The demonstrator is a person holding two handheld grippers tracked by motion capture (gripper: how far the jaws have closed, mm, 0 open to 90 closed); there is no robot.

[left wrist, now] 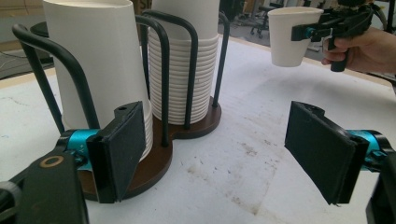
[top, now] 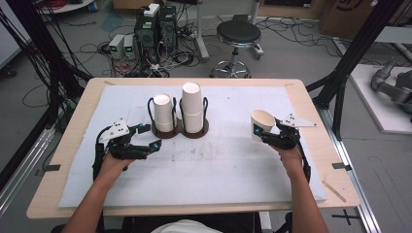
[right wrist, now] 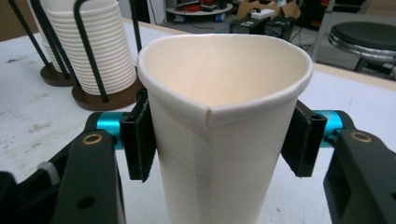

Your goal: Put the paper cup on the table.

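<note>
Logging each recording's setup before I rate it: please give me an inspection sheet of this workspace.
Surface: white mat on a wooden table, faintly stained.
Job's things: white paper cup held mouth-up; two stacks of white paper cups in a brown-based black wire holder.
Clutter: nothing seen.
Grippers: right gripper shut on the cup, its rim squeezed; left gripper open, beside the holder.
Cables: floor cables behind the table.
Surroundings: black round stool, computer towers.
</note>
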